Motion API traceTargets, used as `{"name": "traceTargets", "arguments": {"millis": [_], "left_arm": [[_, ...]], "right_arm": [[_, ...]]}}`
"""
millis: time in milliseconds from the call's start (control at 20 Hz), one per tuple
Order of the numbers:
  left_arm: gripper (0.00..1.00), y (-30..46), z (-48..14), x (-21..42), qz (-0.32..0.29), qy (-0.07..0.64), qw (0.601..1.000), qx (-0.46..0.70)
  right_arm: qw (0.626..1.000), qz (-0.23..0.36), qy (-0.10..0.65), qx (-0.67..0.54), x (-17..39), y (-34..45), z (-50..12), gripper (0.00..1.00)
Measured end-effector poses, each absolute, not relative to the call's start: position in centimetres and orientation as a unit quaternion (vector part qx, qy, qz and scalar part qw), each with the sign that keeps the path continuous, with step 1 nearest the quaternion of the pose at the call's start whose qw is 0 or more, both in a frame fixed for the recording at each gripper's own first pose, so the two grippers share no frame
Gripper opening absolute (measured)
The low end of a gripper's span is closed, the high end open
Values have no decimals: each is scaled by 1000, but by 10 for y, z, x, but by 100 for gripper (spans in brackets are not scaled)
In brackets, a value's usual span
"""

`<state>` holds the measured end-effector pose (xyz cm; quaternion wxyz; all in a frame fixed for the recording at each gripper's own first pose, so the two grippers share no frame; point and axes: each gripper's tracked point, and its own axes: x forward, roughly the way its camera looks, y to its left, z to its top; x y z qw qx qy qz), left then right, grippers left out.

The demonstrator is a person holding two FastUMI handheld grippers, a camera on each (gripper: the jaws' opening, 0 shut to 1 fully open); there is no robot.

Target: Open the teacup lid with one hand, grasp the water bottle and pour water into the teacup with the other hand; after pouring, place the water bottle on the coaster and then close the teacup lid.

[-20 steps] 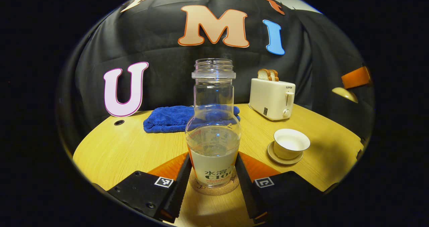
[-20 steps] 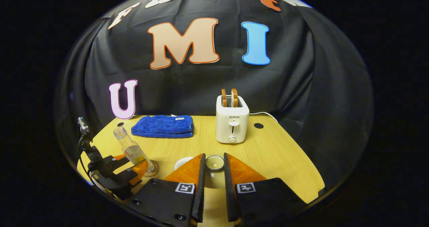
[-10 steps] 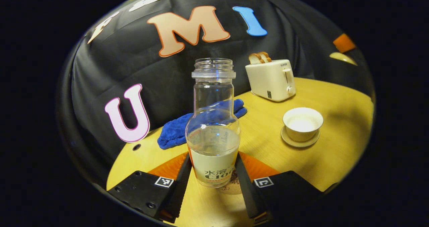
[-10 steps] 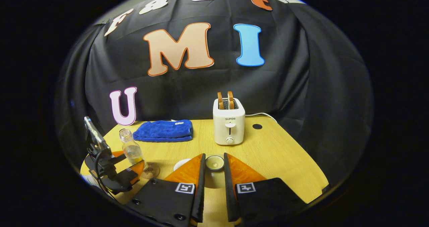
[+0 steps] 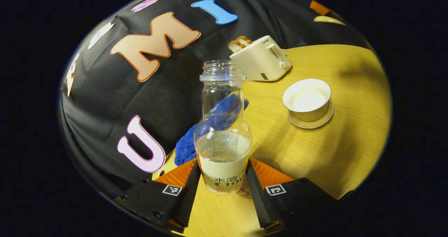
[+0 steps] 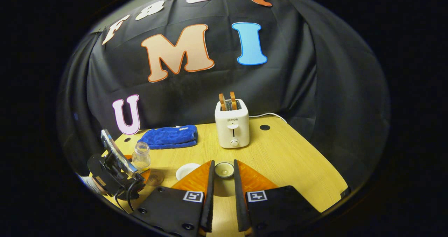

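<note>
Clear plastic water bottle (image 5: 223, 132) stands clamped between the left gripper (image 5: 223, 189) fingers, long axis along them, open mouth far. Its base partly hides the coaster (image 5: 247, 191). Beyond, right of the fingers, sits the uncovered teacup (image 5: 307, 98). The right gripper (image 6: 223, 175) pinches the teacup lid (image 6: 224, 169).

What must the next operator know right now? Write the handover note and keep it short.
Left gripper: shut on the water bottle, which is uncapped, partly full and lifted off the coaster.
Right gripper: shut on the teacup lid, held away from the cup.
Teacup: open, on its saucer, near the toaster.
Done: lid off, bottle grasped.
Left to do: pour into the teacup, set the bottle on the coaster, close the lid.
</note>
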<state>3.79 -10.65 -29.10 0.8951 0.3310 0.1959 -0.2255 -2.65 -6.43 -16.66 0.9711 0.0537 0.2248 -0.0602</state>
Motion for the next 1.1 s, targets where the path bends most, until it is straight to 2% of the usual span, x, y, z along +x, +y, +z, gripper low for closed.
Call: {"name": "traceTargets", "arguments": {"millis": [350,400,650,750,850,900,950,1100], "left_arm": [[71,-120,-293,40,-257,192,846,426],[70,-120,-293,42,-259,191,835,446],[71,-120,-295,38,-268,190,796,509],[70,-121,-298,38,-270,197,782,526],[70,-119,-304,39,-272,212,764,546],[69,-118,-306,40,-271,217,753,560],[70,-116,-305,43,-271,221,742,572],[70,-115,-302,47,-272,226,715,603]], "right_arm": [[971,-60,223,59,-38,-79,-168,28],[971,-59,223,59,-40,-80,-169,31],[971,-62,222,64,-48,-91,-173,28],[970,-65,224,69,-49,-95,-176,31],[969,-67,225,72,-53,-98,-178,28],[969,-67,227,73,-55,-100,-181,31],[969,-66,228,73,-56,-101,-182,28],[968,-69,230,75,-59,-107,-187,28]]}}
